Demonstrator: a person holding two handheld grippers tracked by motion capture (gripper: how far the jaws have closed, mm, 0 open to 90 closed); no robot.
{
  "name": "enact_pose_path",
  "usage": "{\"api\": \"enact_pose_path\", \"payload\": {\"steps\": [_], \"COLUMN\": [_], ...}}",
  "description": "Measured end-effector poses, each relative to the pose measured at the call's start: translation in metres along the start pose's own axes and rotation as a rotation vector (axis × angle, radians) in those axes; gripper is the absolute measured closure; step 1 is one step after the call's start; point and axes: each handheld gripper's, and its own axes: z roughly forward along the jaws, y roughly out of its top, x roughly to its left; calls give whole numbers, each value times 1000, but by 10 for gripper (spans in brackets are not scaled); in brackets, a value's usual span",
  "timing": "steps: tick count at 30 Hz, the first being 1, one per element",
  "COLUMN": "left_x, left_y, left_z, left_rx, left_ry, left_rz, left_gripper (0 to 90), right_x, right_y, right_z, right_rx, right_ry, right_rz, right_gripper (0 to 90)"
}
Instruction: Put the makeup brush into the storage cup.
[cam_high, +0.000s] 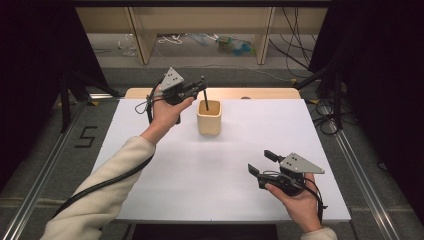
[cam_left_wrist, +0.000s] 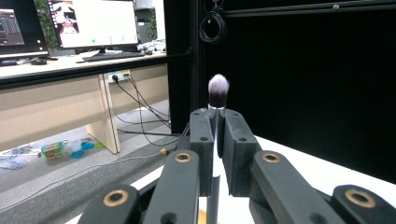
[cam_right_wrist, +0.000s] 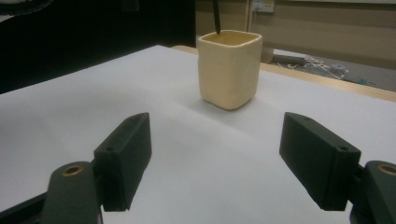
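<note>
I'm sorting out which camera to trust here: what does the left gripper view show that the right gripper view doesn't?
Left gripper view: the left hand-held gripper shut on a makeup brush, bristle tip up, with a desk and monitor behind. Right gripper view: the open right hand-held gripper above the white table, facing the cream cup, apart from it. Both share the brush: its dark handle enters the cup in the right gripper view.

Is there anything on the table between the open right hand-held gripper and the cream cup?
No. In the right gripper view, only bare white table lies between the right hand-held gripper and the cream cup.
</note>
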Motion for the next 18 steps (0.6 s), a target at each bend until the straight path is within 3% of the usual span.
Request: {"api": "enact_pose_path", "payload": {"steps": [18], "left_x": [1], "left_y": [-2], "left_z": [7], "left_rx": [6], "left_ry": [8], "left_rz": [14], "left_gripper": [836], "right_x": [0], "right_y": [0], "right_z": [1], "right_rx": [-4], "right_ry": [13], "right_rz": [8], "right_gripper": [264]}}
